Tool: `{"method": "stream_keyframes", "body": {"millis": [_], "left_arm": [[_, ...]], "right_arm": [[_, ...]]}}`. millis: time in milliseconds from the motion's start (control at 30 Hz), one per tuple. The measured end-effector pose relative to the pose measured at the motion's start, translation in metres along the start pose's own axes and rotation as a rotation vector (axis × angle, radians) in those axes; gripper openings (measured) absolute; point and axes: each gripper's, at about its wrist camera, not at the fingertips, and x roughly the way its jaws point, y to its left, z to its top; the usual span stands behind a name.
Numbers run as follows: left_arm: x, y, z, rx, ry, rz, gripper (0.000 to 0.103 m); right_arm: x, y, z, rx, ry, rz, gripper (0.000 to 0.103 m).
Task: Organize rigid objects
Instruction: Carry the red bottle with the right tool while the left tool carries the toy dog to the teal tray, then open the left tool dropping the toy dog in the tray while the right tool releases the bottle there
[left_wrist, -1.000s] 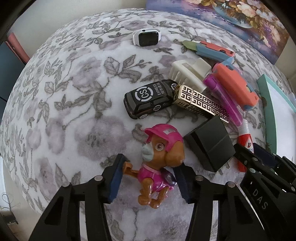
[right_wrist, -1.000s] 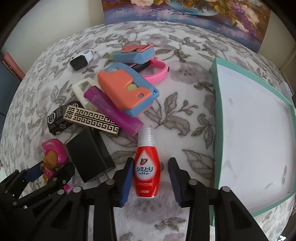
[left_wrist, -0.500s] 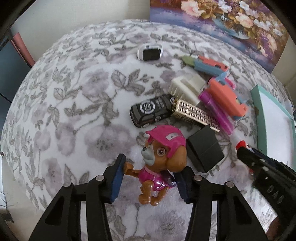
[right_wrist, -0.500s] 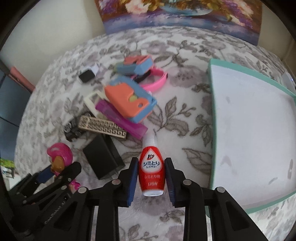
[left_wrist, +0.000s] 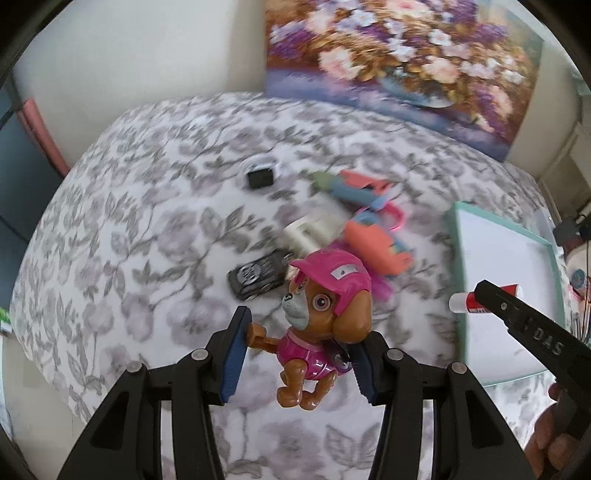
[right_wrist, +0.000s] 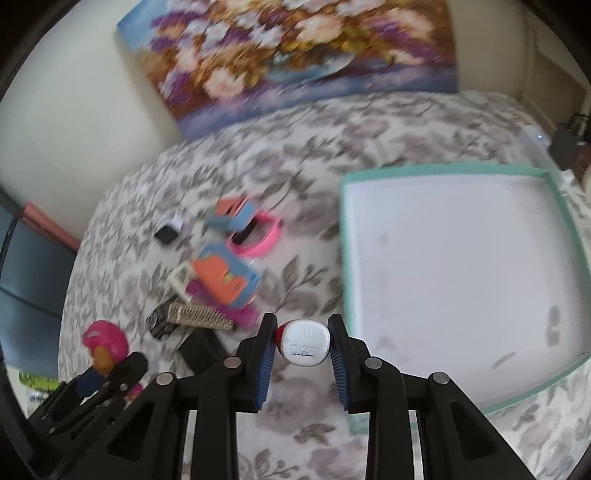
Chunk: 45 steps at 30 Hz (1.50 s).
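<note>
A brown toy puppy with a pink cap (left_wrist: 325, 317) hangs above the flowered cloth, and my left gripper (left_wrist: 299, 350) is shut on its body. My right gripper (right_wrist: 301, 350) is shut on a small red bottle with a white cap (right_wrist: 304, 341), lifted clear and tilted so its white end faces the camera. In the left wrist view that bottle (left_wrist: 476, 301) shows over the tray's left side. The teal-rimmed white tray (right_wrist: 345, 258) lies to the right with nothing in it.
A pile stays on the cloth: black toy car (left_wrist: 258, 277), gold patterned case (right_wrist: 199, 317), black block (right_wrist: 201, 349), orange-and-blue toy (right_wrist: 225, 280), pink band (right_wrist: 258, 240), smartwatch (left_wrist: 261, 177), cream clip (left_wrist: 306, 232). A flower painting (left_wrist: 399, 62) leans at the back.
Both grippers closed on their objects and lifted them off the cloth. The right one carried the bottle toward the tray and rolled, turning the bottle end-on.
</note>
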Motion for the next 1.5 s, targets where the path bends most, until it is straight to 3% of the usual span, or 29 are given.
{"method": "stream_keyframes", "body": {"millis": [67, 233, 333, 500, 767, 1333, 1400, 1433, 1500], "left_arm": [[-0.006, -0.015, 0.008, 0.034, -0.007, -0.005, 0.052], [-0.013, -0.057, 0.024, 0.093, 0.009, -0.048, 0.052], [-0.014, -0.088, 0.028, 0.123, 0.015, -0.104, 0.052], [-0.002, -0.134, 0.029, 0.16, 0.039, -0.17, 0.052], [0.026, -0.189, 0.022, 0.208, 0.054, -0.224, 0.053], [0.045, -0.192, 0.017, 0.209, 0.072, -0.192, 0.054], [0.043, -0.192, 0.017, 0.212, 0.068, -0.189, 0.059], [0.043, -0.191, 0.018, 0.211, 0.068, -0.19, 0.067], [0.041, -0.188, 0.018, 0.201, 0.069, -0.188, 0.068]], "right_arm": [[-0.005, -0.013, 0.005, 0.031, -0.022, -0.02, 0.03], [-0.013, -0.052, 0.011, 0.125, -0.045, -0.165, 0.03], [-0.015, -0.082, 0.013, 0.191, -0.052, -0.216, 0.03], [-0.017, -0.131, 0.011, 0.314, -0.052, -0.254, 0.03], [-0.013, -0.162, 0.004, 0.399, -0.042, -0.291, 0.031], [-0.013, -0.158, 0.002, 0.358, -0.031, -0.314, 0.031], [-0.013, -0.158, 0.002, 0.354, -0.031, -0.311, 0.031], [-0.014, -0.157, 0.002, 0.352, -0.036, -0.313, 0.031], [-0.014, -0.156, 0.002, 0.348, -0.037, -0.318, 0.034]]}}
